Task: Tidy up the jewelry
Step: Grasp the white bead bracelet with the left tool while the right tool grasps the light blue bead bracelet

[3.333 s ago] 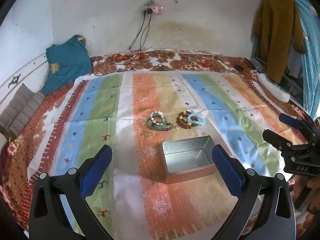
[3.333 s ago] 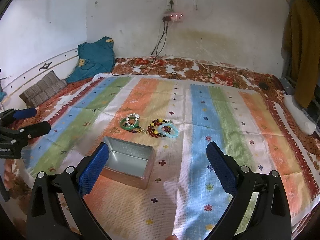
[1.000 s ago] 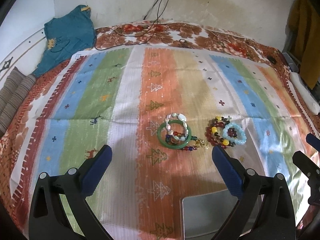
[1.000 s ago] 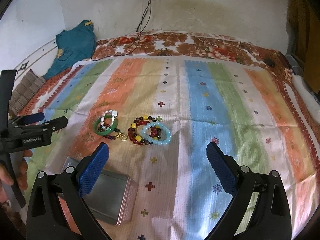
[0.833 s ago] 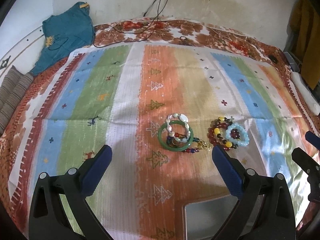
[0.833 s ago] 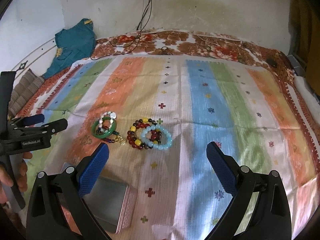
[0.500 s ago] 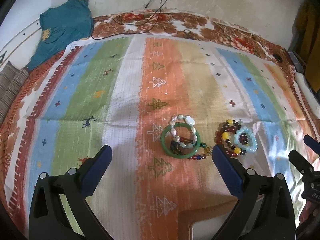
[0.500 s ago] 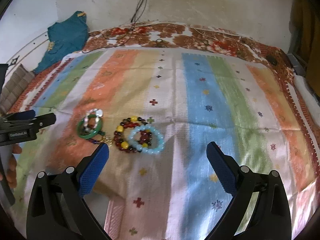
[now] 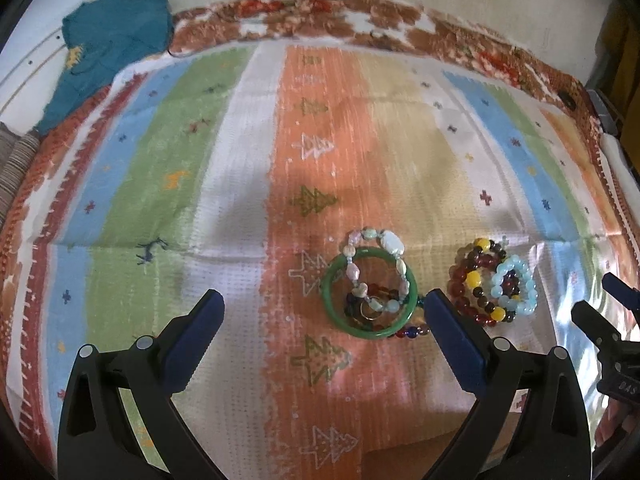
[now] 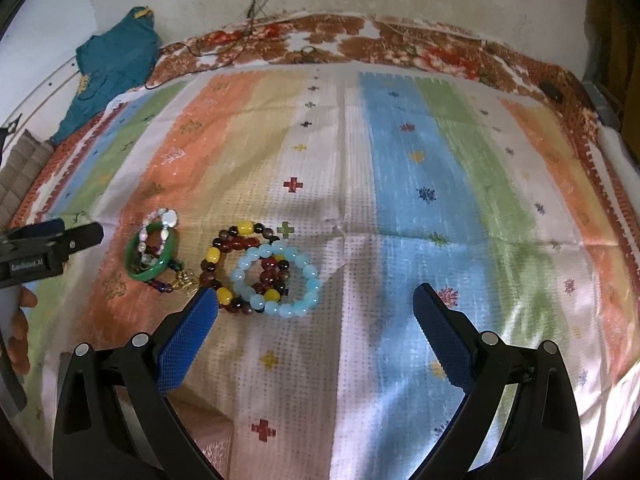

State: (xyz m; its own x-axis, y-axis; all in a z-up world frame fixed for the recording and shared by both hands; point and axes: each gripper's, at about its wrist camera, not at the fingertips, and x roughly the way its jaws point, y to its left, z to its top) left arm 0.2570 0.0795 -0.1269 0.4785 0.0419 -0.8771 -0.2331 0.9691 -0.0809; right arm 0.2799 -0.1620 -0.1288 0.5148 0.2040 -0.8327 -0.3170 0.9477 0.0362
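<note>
Left hand-held gripper [image 9: 324, 322] and right hand-held gripper [image 10: 316, 308], both released, hover in approach (nothing grasped); next, I judge, descend onto the green bangle [image 9: 369, 292] at 1 o'clock.

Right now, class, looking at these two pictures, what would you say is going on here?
A person holds a gripper in each hand above a striped cloth, both open and empty. The left gripper hovers by a green bangle with a pale stone bracelet lying across it. The right gripper hovers near a light blue bead bracelet overlapping a dark red and yellow one. Nothing is picked up yet.
</note>
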